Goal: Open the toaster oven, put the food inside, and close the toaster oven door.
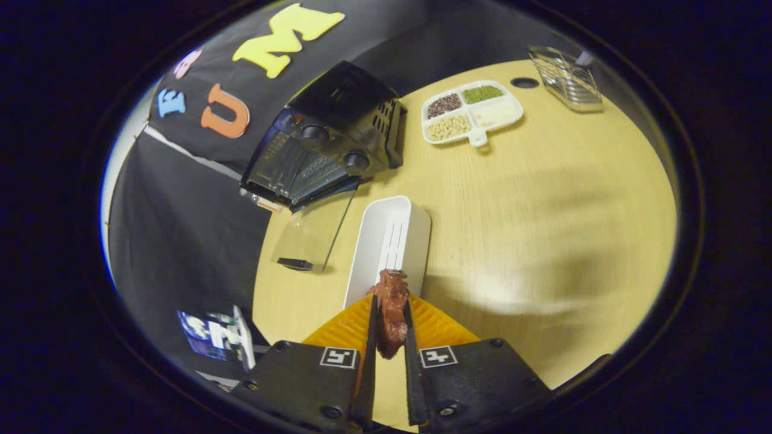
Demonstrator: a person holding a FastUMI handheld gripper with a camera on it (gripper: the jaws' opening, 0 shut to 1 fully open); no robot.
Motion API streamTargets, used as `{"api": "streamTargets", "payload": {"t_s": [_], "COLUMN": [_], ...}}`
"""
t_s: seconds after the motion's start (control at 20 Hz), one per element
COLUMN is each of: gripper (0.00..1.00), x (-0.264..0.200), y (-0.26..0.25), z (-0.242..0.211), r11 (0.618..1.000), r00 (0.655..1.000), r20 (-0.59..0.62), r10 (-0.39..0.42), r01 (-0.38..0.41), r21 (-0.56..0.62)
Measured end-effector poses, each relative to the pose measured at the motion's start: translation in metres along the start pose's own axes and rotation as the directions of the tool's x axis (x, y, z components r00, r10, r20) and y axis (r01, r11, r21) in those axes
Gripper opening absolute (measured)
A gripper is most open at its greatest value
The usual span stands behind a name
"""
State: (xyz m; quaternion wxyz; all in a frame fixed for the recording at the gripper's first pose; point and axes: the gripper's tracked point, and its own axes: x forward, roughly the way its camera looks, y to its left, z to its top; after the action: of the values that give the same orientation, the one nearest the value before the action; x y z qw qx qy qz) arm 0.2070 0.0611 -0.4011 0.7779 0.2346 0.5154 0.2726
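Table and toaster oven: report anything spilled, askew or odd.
Nothing spilled or damaged. The toaster oven has its glass door dropped open, as the task needs. The gripper is shut on a brown piece of food above the white bin. The divided tray holds its grains neatly.

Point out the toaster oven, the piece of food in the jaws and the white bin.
toaster oven (338,129): gripper view, on its black top.
piece of food (391,313): gripper view, on its brown middle, gripped between the jaws.
white bin (386,241): gripper view, on its slotted floor.
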Motion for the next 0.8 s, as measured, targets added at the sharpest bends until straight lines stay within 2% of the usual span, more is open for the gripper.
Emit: {"api": "streamTargets", "payload": {"t_s": [0.05, 0.15, 0.55, 0.8], "gripper": [0.19, 0.16, 0.15, 0.15], "x": [-0.003, -0.010, -0.050, -0.040], "y": [0.000, 0.006, 0.098, 0.167], "z": [0.001, 0.005, 0.023, 0.015], "r11": [1.000, 1.000, 0.987, 0.989], "r00": [1.000, 1.000, 0.984, 0.950], "r20": [-0.004, 0.011, 0.140, 0.276], "r10": [0.004, 0.007, 0.107, 0.145], "r01": [-0.004, -0.006, -0.089, -0.131], "r21": [0.009, -0.015, -0.131, -0.069]}}
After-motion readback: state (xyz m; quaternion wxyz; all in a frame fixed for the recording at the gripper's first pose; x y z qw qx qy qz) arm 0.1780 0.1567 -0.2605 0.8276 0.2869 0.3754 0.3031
